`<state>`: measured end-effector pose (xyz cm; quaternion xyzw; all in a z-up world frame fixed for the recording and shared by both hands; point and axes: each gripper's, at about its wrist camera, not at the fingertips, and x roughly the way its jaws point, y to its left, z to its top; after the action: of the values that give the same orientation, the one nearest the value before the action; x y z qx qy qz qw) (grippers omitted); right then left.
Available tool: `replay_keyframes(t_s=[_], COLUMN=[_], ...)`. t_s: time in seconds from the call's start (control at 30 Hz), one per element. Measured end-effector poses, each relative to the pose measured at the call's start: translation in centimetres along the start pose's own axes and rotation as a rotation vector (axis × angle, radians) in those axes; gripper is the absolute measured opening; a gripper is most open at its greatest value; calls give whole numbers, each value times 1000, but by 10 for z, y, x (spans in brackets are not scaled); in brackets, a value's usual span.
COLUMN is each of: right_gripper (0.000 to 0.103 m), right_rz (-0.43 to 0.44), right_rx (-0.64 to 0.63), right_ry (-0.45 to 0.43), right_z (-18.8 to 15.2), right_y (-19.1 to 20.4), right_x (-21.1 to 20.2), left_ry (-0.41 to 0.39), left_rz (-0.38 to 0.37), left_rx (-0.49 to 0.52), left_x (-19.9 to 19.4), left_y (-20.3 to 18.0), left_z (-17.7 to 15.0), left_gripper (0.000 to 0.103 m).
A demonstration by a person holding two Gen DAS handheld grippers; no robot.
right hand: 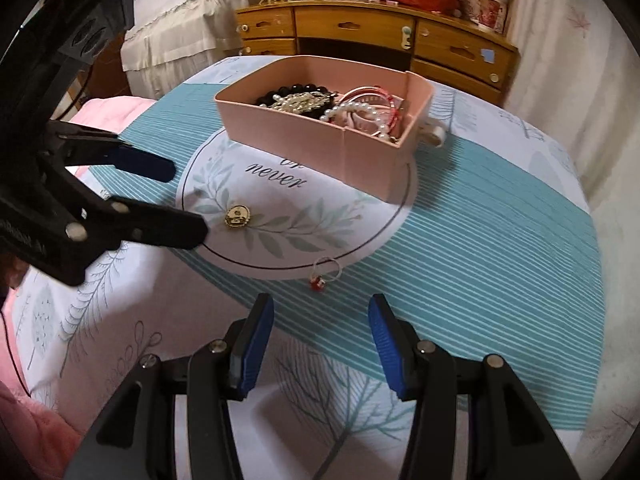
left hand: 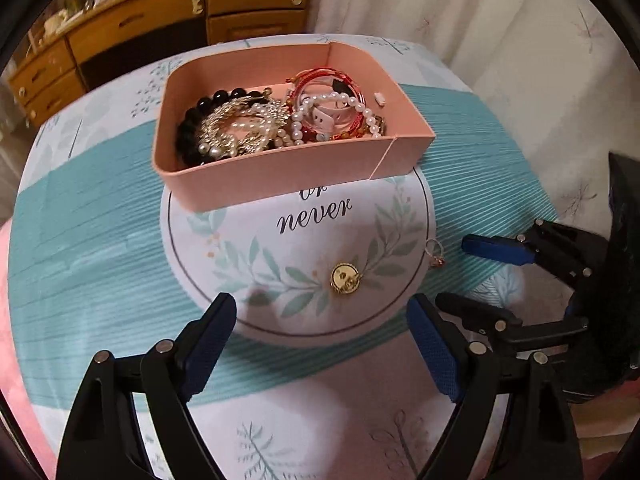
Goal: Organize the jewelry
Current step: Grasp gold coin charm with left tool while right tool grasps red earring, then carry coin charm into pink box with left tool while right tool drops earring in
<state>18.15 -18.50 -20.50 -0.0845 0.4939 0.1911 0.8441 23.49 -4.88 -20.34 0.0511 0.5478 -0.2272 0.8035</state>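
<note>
A pink box (left hand: 280, 172) (right hand: 320, 140) holds black beads (left hand: 188, 132), a gold and pearl piece (left hand: 236, 128), pearl strands and red bangles (left hand: 332, 96). A round gold brooch (left hand: 345, 277) (right hand: 237, 216) lies on the white printed circle in front of the box. A small ring with a red stone (left hand: 435, 255) (right hand: 325, 272) lies at the circle's edge. My left gripper (left hand: 320, 320) is open and empty just short of the brooch; it also shows in the right wrist view (right hand: 188, 200). My right gripper (right hand: 320, 320) is open and empty just short of the ring; it also shows in the left wrist view (left hand: 452, 268).
The work surface is a bed or table under a white and teal leaf-print cloth (right hand: 500, 240). A wooden dresser (left hand: 160, 16) (right hand: 380, 36) stands behind it. A curtain (left hand: 460, 8) hangs at the right. Pink bedding (right hand: 108, 108) lies at the left.
</note>
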Motion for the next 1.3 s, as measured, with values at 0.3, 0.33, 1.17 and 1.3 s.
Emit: replay_keyframes(t_s=[0.3,0.33,1.17,1.3], right_gripper=[28,22,7,7], right_rz=[-24,-29,37,33], right_rx=[20,13,74,111], right_ry=[-56,-59,-96,-159], right_z=[9,10,43,69], right_y=[-3,-3,-10,-11], right_x=[6,7,-15,-30], left_ry=[-38,-44,-91,-113], left_rz=[82,94,94,107], left_rx=[68,83,27,11], left_x=[17,17,-35,-52], left_y=[-18,-20,-7,5], left_z=[3,3,34,53], left_gripper=[44,43,17,17])
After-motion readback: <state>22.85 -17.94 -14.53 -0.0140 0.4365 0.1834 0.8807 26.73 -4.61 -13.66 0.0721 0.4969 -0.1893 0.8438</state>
